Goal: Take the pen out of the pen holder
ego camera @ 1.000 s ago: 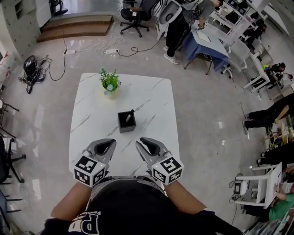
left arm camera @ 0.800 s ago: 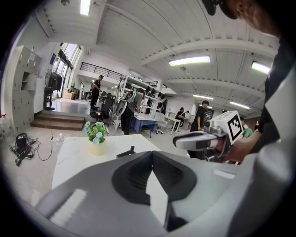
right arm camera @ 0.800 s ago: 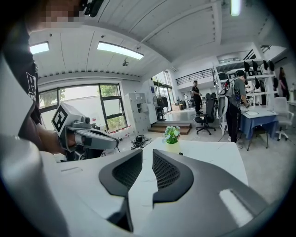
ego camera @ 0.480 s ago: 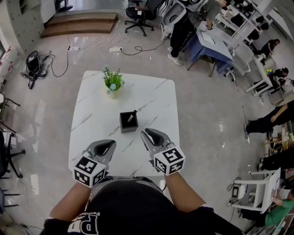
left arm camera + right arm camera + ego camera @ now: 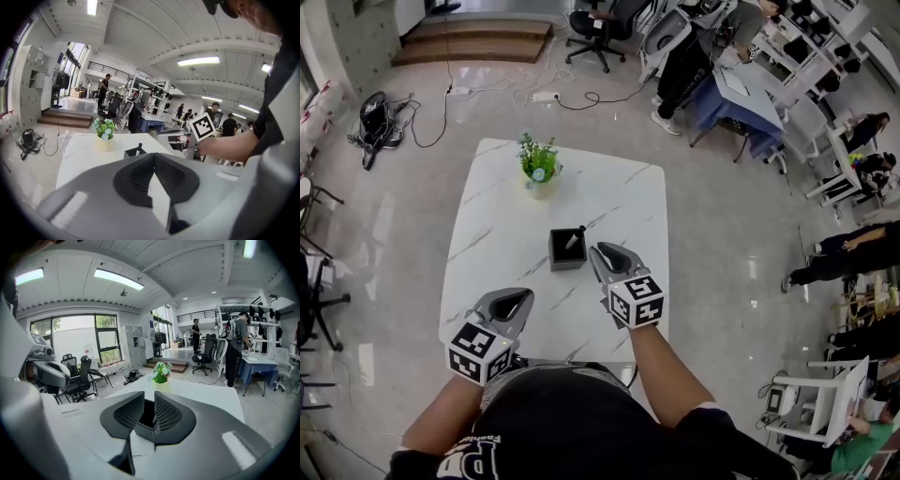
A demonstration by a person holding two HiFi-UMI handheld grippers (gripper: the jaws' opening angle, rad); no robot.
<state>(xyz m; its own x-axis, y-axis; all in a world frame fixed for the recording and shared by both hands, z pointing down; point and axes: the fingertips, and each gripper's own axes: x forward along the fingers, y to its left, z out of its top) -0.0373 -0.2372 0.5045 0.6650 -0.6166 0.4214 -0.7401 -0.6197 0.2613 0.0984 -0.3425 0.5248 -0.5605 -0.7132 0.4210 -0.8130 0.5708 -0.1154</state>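
right gripper reaches forward over the white marble table, its tips just beside the right wall of the black pen holder, which stands upright near the middle of the tabletop. in the right gripper view its two dark ribbed jaws stand a narrow gap apart with nothing clamped between them. the dark box of the holder shows through that gap, beyond the jaws, and whether a tip touches the holder cannot be told. the pen sits inside the holder, leaning so that its upper end pokes out above the rim. left gripper hangs near the table's near edge, well apart from the holder, and in the left gripper view its jaws are pressed together at the tips, holding nothing. each gripper carries a cube with square markers at its rear, close to the person's arms. a small potted plant with green leaves and pale blue flowers in a cream pot stands toward the far edge of the table, apart from the holder. the person's black shirt fills the bottom of the head view. around the table lies a glossy pale floor, with an office chair at the far side, a tangle of cables at the far left, and a blue-covered desk at the far right.
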